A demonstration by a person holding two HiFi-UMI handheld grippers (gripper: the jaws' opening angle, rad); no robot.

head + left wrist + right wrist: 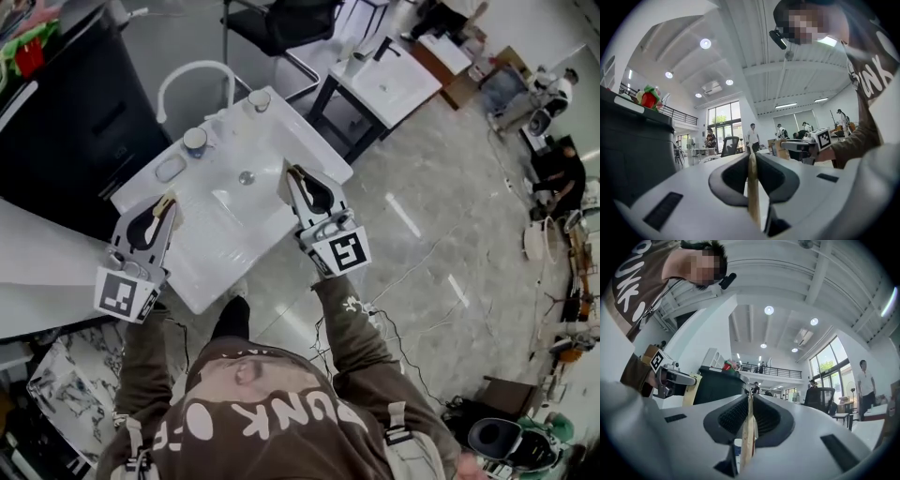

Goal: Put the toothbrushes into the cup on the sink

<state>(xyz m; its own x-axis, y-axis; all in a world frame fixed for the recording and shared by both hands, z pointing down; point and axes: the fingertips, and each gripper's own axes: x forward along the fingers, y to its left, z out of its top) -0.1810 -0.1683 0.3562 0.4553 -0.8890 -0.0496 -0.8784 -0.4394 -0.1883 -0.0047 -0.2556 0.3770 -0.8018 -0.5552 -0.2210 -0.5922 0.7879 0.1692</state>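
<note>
The white sink (281, 127) lies below me with a curved white faucet (194, 72) at its back. A blue-rimmed cup (195, 141) stands on the back ledge, and a second cup (260, 99) stands at the back corner. My left gripper (168, 202) hovers over the sink's left front part, shut on a thin beige toothbrush (752, 187) that stands edge-on between the jaws. My right gripper (292, 174) is over the basin's right side, also shut on a beige toothbrush (747, 439). Both grippers (752, 157) (750, 399) point up and outward, so neither gripper view shows the sink.
A soap dish (171, 169) lies left of the blue-rimmed cup, and the drain (247, 177) is mid-basin. A black cabinet (84, 112) stands to the left, another white sink stand (389, 82) at the upper right, and an office chair (281, 23) behind. People work at the far right.
</note>
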